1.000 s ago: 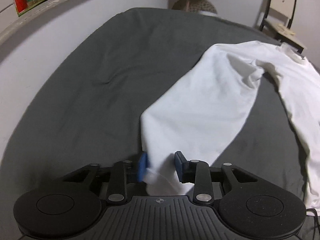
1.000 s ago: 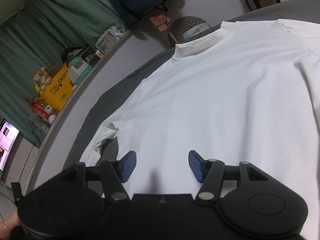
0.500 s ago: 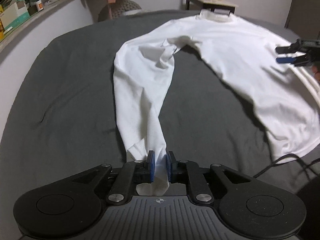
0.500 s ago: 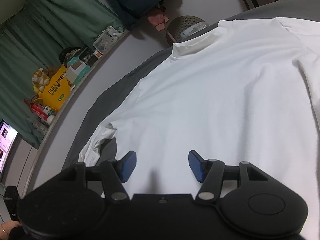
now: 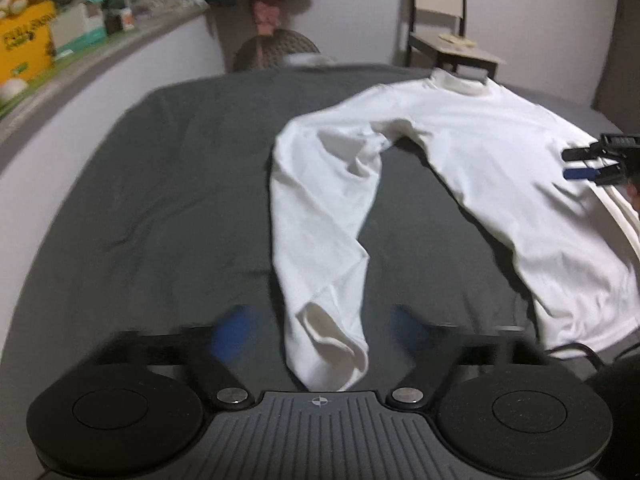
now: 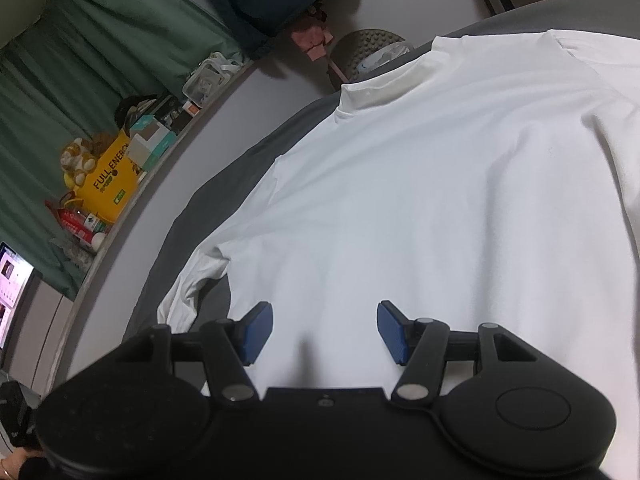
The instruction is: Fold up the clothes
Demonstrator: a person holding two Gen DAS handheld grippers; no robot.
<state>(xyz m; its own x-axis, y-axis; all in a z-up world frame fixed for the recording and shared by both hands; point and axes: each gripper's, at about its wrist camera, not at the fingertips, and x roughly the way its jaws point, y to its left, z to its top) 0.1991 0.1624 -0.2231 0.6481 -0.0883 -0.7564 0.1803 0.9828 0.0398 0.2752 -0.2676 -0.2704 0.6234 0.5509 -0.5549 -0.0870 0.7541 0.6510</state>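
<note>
Both grippers wide open, empty — left gripper [image 5: 320,330] straddles sleeve cuff [image 5: 334,354], right gripper [image 6: 325,330] over white shirt [image 6: 440,208] body; chair [image 5: 448,40] beyond bed's [image 5: 160,200] far edge.

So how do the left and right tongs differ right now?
The left tongs sit over the sleeve cuff with their blue pads blurred; the right tongs sit over the shirt body with sharp pads. The left tongs face dark bedding around the sleeve; the right tongs face mostly white cloth. Both are open and grip nothing.
</note>
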